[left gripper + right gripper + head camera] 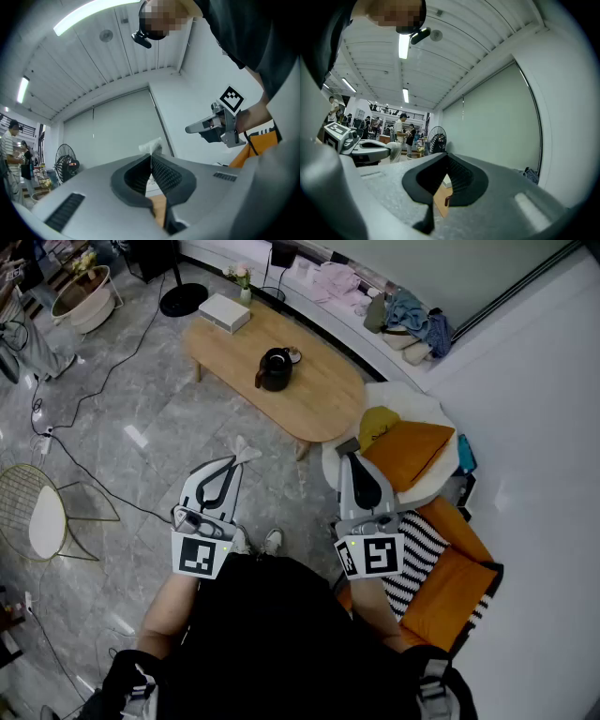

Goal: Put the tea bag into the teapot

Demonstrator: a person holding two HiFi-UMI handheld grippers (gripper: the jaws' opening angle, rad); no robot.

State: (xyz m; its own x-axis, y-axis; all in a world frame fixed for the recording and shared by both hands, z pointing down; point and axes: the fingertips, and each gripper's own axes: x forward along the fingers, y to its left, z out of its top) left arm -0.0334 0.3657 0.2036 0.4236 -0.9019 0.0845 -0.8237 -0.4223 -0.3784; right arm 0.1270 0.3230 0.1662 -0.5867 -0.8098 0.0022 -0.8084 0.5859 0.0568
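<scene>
A black teapot (275,369) stands on the oval wooden coffee table (323,399), well ahead of me. My left gripper (240,457) is held at waist height, shut on a white tea bag (247,451) that sticks out past its tips. In the left gripper view the tea bag (151,146) shows as a crumpled white tuft above the closed jaws of the left gripper (151,158). My right gripper (352,461) is level with the left one, jaws pressed together with nothing between them, as the right gripper view (447,156) also shows.
A white box (225,312), a small flower vase (242,277) and a cup (294,355) share the table. A round white seat with orange cushions (412,451) is at my right, a gold wire chair (42,512) at left. Cables (94,474) cross the grey floor.
</scene>
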